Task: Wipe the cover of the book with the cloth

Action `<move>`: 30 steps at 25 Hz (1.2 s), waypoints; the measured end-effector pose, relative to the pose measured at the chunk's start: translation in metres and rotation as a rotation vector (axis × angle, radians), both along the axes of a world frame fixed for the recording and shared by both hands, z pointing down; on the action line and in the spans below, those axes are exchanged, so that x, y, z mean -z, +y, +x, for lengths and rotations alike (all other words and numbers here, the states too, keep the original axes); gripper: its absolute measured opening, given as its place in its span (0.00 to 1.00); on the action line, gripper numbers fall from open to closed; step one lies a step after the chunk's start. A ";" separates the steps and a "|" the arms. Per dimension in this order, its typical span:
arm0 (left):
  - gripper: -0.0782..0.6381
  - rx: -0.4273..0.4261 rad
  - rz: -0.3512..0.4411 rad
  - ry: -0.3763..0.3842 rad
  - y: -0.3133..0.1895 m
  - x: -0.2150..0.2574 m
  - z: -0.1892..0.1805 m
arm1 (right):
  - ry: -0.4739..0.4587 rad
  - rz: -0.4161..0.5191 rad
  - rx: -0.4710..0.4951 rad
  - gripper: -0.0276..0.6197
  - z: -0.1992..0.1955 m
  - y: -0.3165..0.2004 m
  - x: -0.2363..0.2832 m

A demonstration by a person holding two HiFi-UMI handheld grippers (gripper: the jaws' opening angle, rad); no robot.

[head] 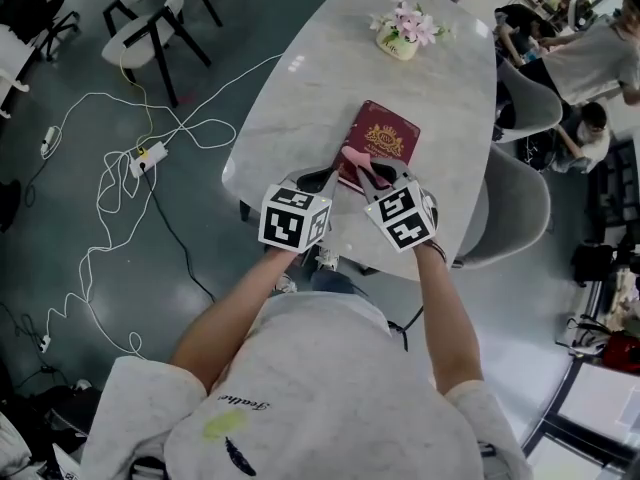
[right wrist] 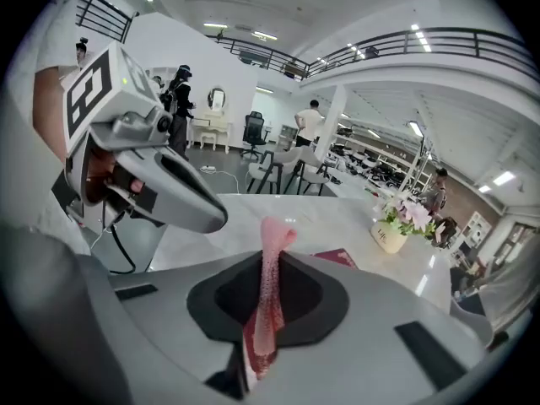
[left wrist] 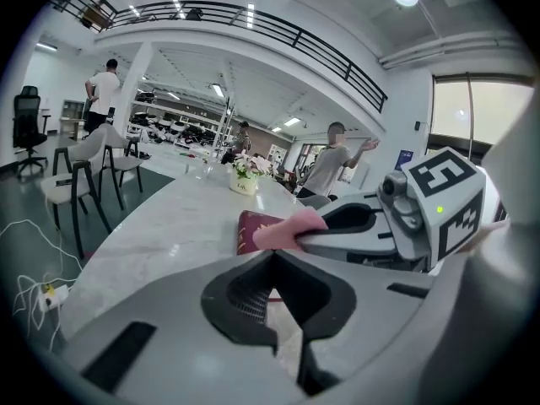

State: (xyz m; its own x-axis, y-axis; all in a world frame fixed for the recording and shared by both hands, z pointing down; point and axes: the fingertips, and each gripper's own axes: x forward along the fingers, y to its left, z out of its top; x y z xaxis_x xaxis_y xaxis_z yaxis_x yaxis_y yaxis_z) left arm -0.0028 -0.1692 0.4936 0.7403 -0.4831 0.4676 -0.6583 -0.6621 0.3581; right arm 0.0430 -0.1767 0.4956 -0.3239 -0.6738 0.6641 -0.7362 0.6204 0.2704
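A dark red book (head: pixel 381 142) with a gold emblem lies flat on the white marble table (head: pixel 300 98), near its front edge. My right gripper (head: pixel 368 175) is shut on a pink cloth (right wrist: pixel 268 298), which sticks up from between its jaws over the book's near end. The cloth (left wrist: pixel 287 229) and the book (left wrist: pixel 250 230) also show in the left gripper view. My left gripper (head: pixel 325 180) hovers just left of the book's near corner, shut with nothing in it.
A small pot of pink flowers (head: pixel 405 30) stands at the table's far end. Grey chairs (head: pixel 520 198) line the right side. White cables and a power strip (head: pixel 148 156) lie on the floor at left. People sit at the back right.
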 end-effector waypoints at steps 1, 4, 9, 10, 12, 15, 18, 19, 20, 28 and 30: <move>0.12 0.001 -0.001 0.001 -0.002 0.000 0.001 | 0.004 0.011 0.000 0.07 0.003 -0.006 0.006; 0.12 0.007 -0.003 0.003 -0.007 0.000 0.004 | 0.024 0.041 0.010 0.07 0.011 -0.023 0.020; 0.12 0.021 -0.009 0.005 -0.017 -0.002 0.011 | 0.048 0.071 0.033 0.07 0.022 -0.053 0.035; 0.12 0.025 -0.011 0.005 -0.019 -0.003 0.012 | 0.052 0.074 0.039 0.07 0.024 -0.060 0.037; 0.12 0.034 -0.016 0.005 -0.024 -0.004 0.015 | 0.061 0.076 0.054 0.07 0.028 -0.072 0.038; 0.12 0.052 -0.025 0.004 -0.033 -0.008 0.018 | 0.072 0.072 0.075 0.07 0.033 -0.090 0.036; 0.12 0.075 -0.034 0.000 -0.042 -0.011 0.019 | 0.078 0.069 0.087 0.07 0.039 -0.108 0.033; 0.12 0.084 -0.037 0.000 -0.045 -0.012 0.018 | 0.081 0.066 0.091 0.07 0.041 -0.113 0.031; 0.12 0.095 -0.040 -0.001 -0.048 -0.013 0.017 | 0.085 0.063 0.095 0.07 0.043 -0.119 0.028; 0.12 0.170 -0.078 -0.018 -0.068 -0.029 0.008 | 0.142 0.047 0.143 0.07 0.051 -0.166 0.000; 0.12 0.190 -0.089 -0.024 -0.070 -0.034 0.004 | 0.173 0.044 0.167 0.07 0.050 -0.176 -0.011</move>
